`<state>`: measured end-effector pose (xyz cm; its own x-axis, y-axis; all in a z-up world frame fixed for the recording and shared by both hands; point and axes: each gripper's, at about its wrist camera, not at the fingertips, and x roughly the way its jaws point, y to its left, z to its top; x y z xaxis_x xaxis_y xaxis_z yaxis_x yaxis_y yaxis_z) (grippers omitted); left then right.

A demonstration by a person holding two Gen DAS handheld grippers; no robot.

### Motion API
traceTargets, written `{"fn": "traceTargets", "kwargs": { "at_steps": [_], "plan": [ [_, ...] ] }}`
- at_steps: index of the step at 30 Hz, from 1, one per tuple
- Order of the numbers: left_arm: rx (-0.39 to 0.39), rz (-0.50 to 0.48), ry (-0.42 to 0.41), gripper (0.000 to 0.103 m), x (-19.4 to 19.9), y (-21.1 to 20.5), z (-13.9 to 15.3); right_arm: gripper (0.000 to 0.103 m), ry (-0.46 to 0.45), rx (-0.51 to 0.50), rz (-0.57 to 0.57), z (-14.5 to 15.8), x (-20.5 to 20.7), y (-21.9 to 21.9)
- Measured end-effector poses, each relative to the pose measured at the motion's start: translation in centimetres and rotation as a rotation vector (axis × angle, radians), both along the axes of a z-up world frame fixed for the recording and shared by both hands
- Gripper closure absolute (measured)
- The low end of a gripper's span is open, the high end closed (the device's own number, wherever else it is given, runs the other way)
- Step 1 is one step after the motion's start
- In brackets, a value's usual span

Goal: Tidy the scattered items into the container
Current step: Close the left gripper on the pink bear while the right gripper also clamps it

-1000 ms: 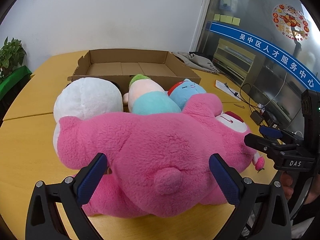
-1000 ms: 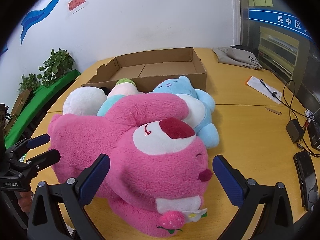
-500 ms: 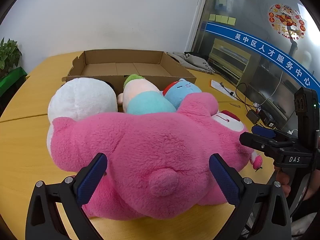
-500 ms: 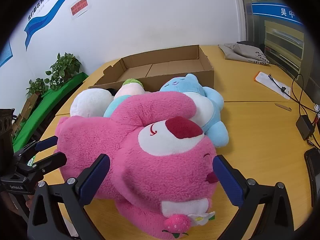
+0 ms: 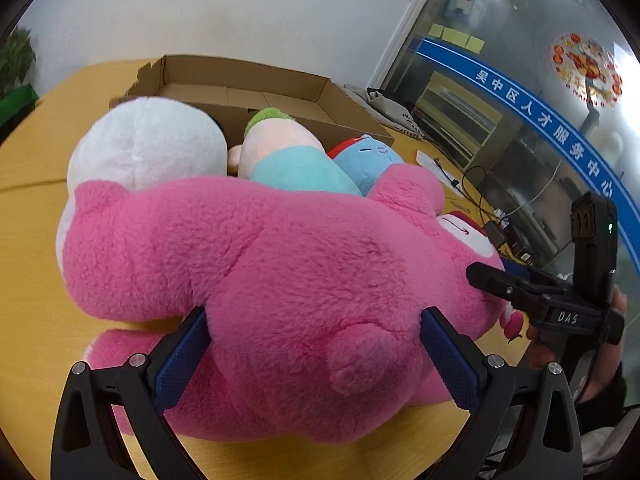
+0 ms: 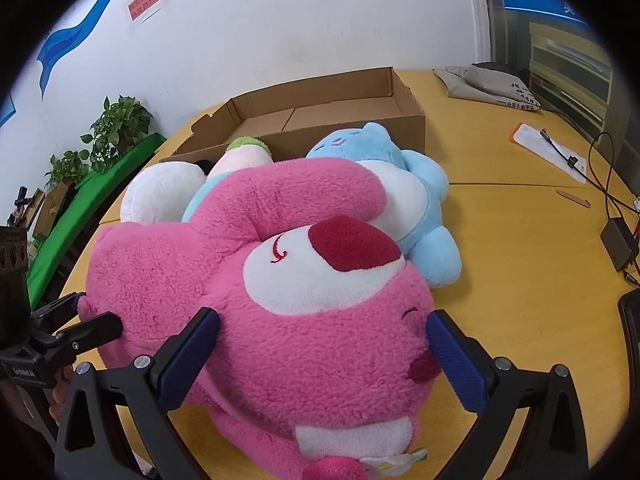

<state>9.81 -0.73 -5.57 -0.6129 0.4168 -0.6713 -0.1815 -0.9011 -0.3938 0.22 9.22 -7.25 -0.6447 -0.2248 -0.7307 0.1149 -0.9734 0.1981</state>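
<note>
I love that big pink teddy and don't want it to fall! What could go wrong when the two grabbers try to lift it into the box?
1. The pink bear is big and soft; the left gripper and right gripper straddle it wide open, so it may sag or slip.
2. Its arm lies over the blue plush, which might get dragged.
3. The cardboard box is shallow, so the bear may overhang it.

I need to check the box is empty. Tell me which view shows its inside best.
The left wrist view: it looks down into the box and shows a bare floor. The right wrist view sees it at a lower angle, with the toys hiding its near part.
</note>
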Motion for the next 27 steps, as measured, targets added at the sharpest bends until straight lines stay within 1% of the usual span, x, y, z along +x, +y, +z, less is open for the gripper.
{"fn": "traceTargets", "kwargs": {
  "at_steps": [5,9,13,17,20,22,25,27],
  "plan": [
    [0.017,-0.005,-0.022,0.0,-0.1,-0.2,-1.1,0.0,0.004,-0.005,0.018,-0.8,-0.5,0.0],
    [0.024,-0.018,-0.023,0.0,-0.2,-0.3,-1.3,0.0,0.007,-0.034,0.031,-1.1,-0.7,0.5],
    [0.038,-0.023,-0.027,0.0,-0.3,-0.4,-1.4,0.0,-0.007,-0.064,0.049,-1.4,-0.8,1.1],
    [0.05,-0.028,-0.013,0.0,0.1,-0.5,-1.3,0.0,-0.032,-0.086,0.048,-1.7,-0.7,1.6],
    [0.058,-0.04,-0.01,0.006,0.1,-0.5,-1.2,0.0,-0.046,-0.078,0.055,-1.7,-0.5,1.8],
    [0.06,-0.045,-0.007,0.012,0.1,-0.6,-1.1,0.0,-0.057,-0.083,0.062,-1.9,-0.6,2.2],
    [0.043,-0.05,-0.01,0.019,0.1,-0.4,-1.0,0.0,-0.089,-0.141,0.061,-3.3,-1.2,2.9],
    [0.019,-0.061,-0.008,0.023,0.2,-0.1,-0.8,0.0,-0.099,-0.158,0.059,-3.9,-1.4,3.0]
  ]
}}
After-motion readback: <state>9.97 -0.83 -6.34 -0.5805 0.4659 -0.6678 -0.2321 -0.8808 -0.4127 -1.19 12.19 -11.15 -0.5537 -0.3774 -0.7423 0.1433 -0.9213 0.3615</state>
